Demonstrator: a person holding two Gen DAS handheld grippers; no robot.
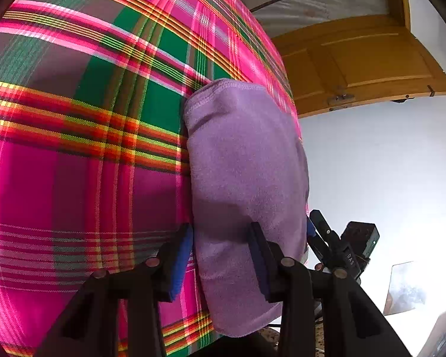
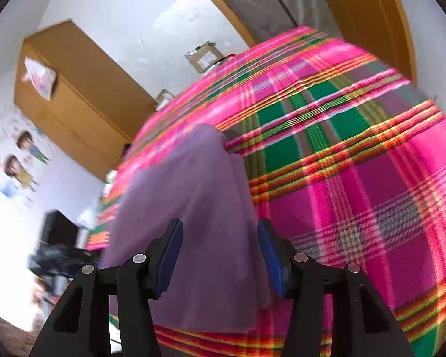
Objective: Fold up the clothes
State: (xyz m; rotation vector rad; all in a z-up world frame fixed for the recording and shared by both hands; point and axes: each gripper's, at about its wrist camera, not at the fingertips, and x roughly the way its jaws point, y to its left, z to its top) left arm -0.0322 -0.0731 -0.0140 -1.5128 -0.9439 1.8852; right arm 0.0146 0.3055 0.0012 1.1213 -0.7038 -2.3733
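The purple cloth [image 1: 246, 172] looked soft, light and floppy. Both the left gripper [image 1: 220, 255] and right gripper [image 2: 220, 255] stood wide, holding nothing. Its six o'clock edge seemed best to grab.

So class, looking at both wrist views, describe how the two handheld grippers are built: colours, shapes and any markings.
The left gripper and the right gripper each have two black angular fingers with blue pads inside and round silver pivot pins. No cables or sleeves show.

Your right wrist view is motion-blurred; the purple cloth [image 2: 193, 223] hides its own folds, and the plaid bedcover [image 2: 356, 178] runs off-frame.
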